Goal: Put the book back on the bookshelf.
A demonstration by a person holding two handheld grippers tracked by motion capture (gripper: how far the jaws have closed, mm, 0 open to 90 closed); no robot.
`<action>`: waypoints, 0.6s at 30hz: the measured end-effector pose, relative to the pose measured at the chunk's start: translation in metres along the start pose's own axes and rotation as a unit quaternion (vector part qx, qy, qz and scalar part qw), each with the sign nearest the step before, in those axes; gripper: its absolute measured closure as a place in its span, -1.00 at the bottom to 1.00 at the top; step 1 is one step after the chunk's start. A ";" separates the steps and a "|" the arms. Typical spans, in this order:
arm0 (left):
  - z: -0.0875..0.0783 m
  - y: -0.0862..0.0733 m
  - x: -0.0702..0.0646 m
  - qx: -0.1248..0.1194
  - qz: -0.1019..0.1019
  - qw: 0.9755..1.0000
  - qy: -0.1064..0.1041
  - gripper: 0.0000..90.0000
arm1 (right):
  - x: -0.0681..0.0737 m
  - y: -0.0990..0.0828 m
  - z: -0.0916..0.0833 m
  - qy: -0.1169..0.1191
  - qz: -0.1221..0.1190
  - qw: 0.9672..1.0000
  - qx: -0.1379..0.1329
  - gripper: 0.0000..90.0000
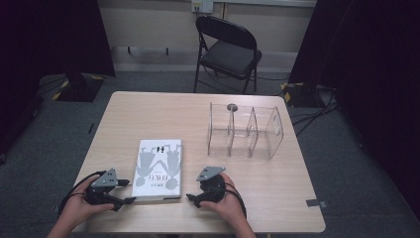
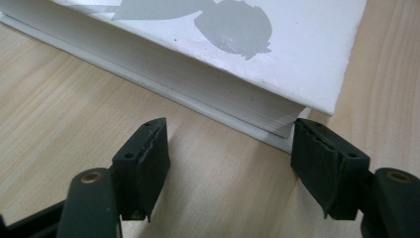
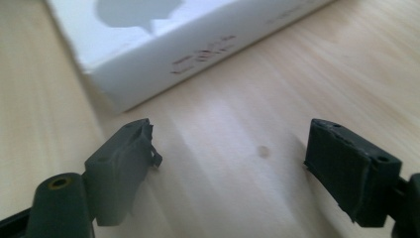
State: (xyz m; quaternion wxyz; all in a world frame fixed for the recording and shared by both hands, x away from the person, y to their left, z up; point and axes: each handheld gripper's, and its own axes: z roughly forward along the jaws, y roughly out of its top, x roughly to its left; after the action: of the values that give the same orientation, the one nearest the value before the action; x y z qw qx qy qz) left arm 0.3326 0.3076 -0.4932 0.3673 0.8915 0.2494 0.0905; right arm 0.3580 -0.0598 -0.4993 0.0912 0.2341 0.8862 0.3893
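One white book [image 1: 158, 169] lies flat near the front edge of the wooden table [image 1: 163, 106], flanked by my two tongs: the left gripper [image 1: 130, 200] at its near left corner, the right gripper [image 1: 190, 198] just off its near right corner. Both sets of jaws stand apart and hold nothing. One clear three-bay organizer [image 1: 245, 130] stands well apart, with one folding chair [image 1: 228, 49] beyond the table.
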 end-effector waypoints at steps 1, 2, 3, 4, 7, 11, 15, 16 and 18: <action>0.000 0.001 0.000 0.002 0.009 1.000 0.000 -0.29 | 0.002 0.001 0.000 -0.001 -0.011 1.000 0.005 -0.56; -0.001 0.002 0.000 0.005 0.016 1.000 -0.003 -0.27 | 0.003 0.002 0.000 -0.005 -0.016 1.000 0.010 -0.56; -0.001 0.005 -0.002 0.003 0.027 1.000 0.001 -0.24 | 0.005 0.003 0.002 0.005 -0.014 1.000 0.009 -0.58; -0.001 0.005 -0.002 0.003 0.027 1.000 0.001 -0.24 | 0.005 0.003 0.002 0.005 -0.014 1.000 0.009 -0.58; 0.001 0.009 -0.003 -0.009 0.020 1.000 -0.017 -0.15 | 0.008 0.002 0.003 0.010 -0.020 1.000 0.003 -0.58; 0.009 0.012 -0.005 0.001 0.009 1.000 -0.014 -0.19 | 0.010 0.003 0.003 0.009 -0.021 1.000 0.007 -0.58; 0.012 0.015 -0.007 0.006 0.011 1.000 -0.017 -0.16 | 0.015 0.005 -0.001 0.009 -0.020 1.000 -0.008 -0.57; 0.012 0.015 -0.007 0.006 0.011 1.000 -0.017 -0.16 | 0.015 0.005 -0.001 0.009 -0.020 1.000 -0.008 -0.57; 0.012 0.019 -0.008 0.018 0.004 1.000 -0.015 -0.17 | 0.020 0.008 -0.003 0.009 -0.025 0.999 -0.020 -0.57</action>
State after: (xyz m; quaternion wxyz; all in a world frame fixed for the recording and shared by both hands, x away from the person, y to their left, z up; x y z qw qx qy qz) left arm 0.3372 0.2850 -0.4888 0.3542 0.9003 0.2420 0.0738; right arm 0.3426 -0.0471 -0.4911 0.0978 0.2062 0.8847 0.4064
